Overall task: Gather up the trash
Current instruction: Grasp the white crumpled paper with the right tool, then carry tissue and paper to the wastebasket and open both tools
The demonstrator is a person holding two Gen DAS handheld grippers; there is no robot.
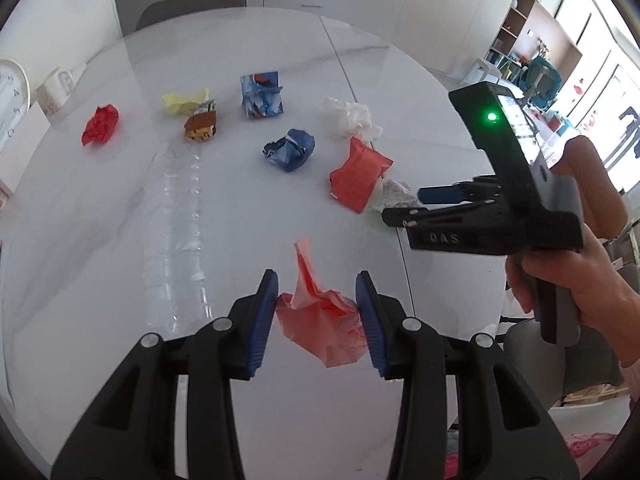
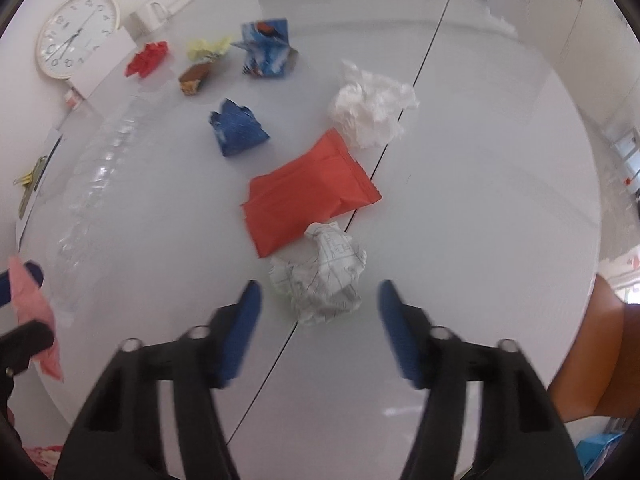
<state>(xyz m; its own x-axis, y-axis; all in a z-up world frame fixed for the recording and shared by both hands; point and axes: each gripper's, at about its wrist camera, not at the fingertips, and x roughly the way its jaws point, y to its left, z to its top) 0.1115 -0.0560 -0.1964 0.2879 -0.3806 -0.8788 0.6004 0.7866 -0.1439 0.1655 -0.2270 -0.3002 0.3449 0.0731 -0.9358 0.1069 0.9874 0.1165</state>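
My left gripper point(image 1: 316, 308) is shut on a crumpled pink paper point(image 1: 320, 320), held above the white table point(image 1: 280, 40). My right gripper point(image 2: 320, 312) is open, its blue pads standing on either side of a crumpled white printed paper ball point(image 2: 320, 276) without pressing on it. An orange-red packet point(image 2: 308, 200) lies just beyond that ball, touching it. In the left wrist view the right gripper point(image 1: 404, 206) reaches in from the right, a hand on its handle, with the paper ball point(image 1: 394, 196) at its fingertips.
Farther out lie a white tissue wad point(image 2: 372, 108), blue crumpled paper point(image 2: 238, 130), a blue printed carton point(image 2: 266, 48), a brown wrapper point(image 2: 194, 76), yellow paper point(image 2: 208, 48) and red paper point(image 2: 148, 58). A crushed clear plastic bottle point(image 2: 100, 160) lies left. A clock point(image 2: 76, 34) and mug point(image 2: 150, 14) stand behind.
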